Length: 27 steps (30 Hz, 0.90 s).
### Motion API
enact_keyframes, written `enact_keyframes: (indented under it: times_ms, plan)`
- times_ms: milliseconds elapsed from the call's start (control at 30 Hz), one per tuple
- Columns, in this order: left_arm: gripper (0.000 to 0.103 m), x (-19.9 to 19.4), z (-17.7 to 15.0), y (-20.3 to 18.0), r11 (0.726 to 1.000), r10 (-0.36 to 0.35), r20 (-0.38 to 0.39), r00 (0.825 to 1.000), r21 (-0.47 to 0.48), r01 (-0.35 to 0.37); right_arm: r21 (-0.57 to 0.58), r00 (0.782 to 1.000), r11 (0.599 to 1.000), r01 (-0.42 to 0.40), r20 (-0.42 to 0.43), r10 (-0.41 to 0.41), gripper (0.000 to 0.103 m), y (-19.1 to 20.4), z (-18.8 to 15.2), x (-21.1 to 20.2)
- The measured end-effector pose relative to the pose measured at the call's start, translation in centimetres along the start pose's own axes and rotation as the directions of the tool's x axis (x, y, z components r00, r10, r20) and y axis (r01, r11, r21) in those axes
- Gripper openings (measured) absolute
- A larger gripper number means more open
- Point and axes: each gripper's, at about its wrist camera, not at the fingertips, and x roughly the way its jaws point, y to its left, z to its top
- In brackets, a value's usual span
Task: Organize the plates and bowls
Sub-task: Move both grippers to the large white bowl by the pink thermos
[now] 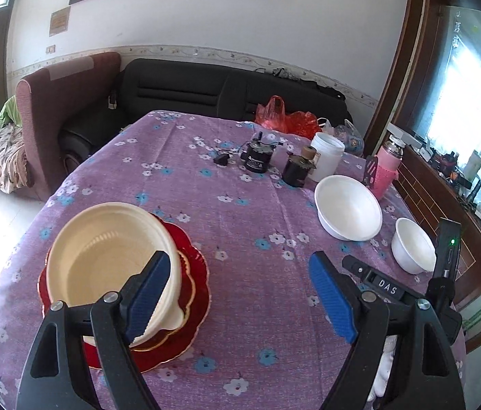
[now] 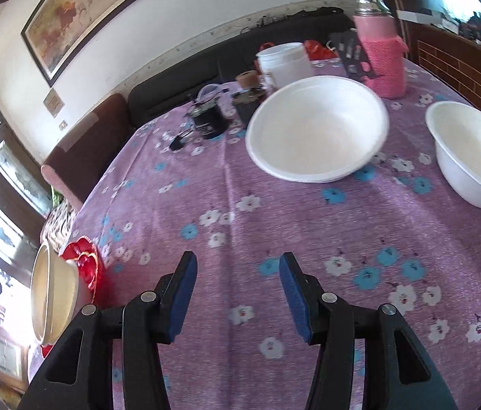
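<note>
Nearest, the left tongs (image 1: 237,294) are spread wide and hold nothing; their left pad overlaps the rim of a cream bowl (image 1: 110,259) at nine o'clock, which sits on red plates (image 1: 185,314) on the worktop (image 1: 240,212). The right tongs (image 2: 238,294) are also spread and empty above bare cloth. Farther off, at one o'clock from them, lies a large white bowl (image 2: 315,130), with a small white bowl (image 2: 472,157) at two o'clock. A good next grasp likely means approaching a white rim squarely, one pad inside, one outside.
</note>
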Motion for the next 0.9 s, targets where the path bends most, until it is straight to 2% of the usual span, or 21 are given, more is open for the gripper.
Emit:
enact_keyframes:
  times_ms: [233,367,533,567,600,667,767,900]
  plan:
    - [0.083,2.9,-0.6,-3.5,0.998,-0.031,-0.061,0.998,0.051,0.034,0.162,0.997,0.986,0.049,0.057,-0.059,0.054,-5.9,3.5,0.0]
    - [0.083,3.9,-0.7,-4.0,0.998,-0.028,-0.088,0.996,0.061,0.034,0.241,0.996,0.968,0.077,0.032,-0.087,0.054,-7.4,5.8,2.3]
    - [0.083,4.7,-0.6,-3.5,0.998,-0.011,-0.101,0.995,0.053,0.016,0.277,0.993,0.954,0.114,-0.001,-0.118,0.054,-8.0,7.9,5.1]
    - [0.083,4.8,-0.6,-3.3,0.999,-0.01,-0.105,0.994,0.049,0.015,0.285,0.993,0.951,0.117,-0.007,-0.12,0.048,-8.2,8.1,5.5]
    - [0.083,5.0,-0.5,-3.2,0.999,-0.01,-0.11,0.994,0.044,0.014,0.295,0.993,0.949,0.115,-0.012,-0.117,0.024,-8.3,8.2,5.7]
    - [0.083,5.5,-0.4,-2.8,0.999,-0.011,-0.124,0.992,0.029,0.015,0.309,0.995,0.946,0.097,-0.032,-0.092,0.014,-8.5,8.2,6.0]
    - [0.083,6.3,-0.5,-2.3,1.0,-0.023,-0.147,0.989,0.001,0.024,0.303,0.998,0.951,0.059,-0.05,-0.046,0.009,-8.4,7.8,5.6]
    - [0.083,7.4,-0.9,-2.0,0.999,-0.038,-0.187,0.982,-0.025,0.034,0.32,0.987,0.948,-0.003,-0.152,0.054,0.008,-8.2,6.3,4.6]
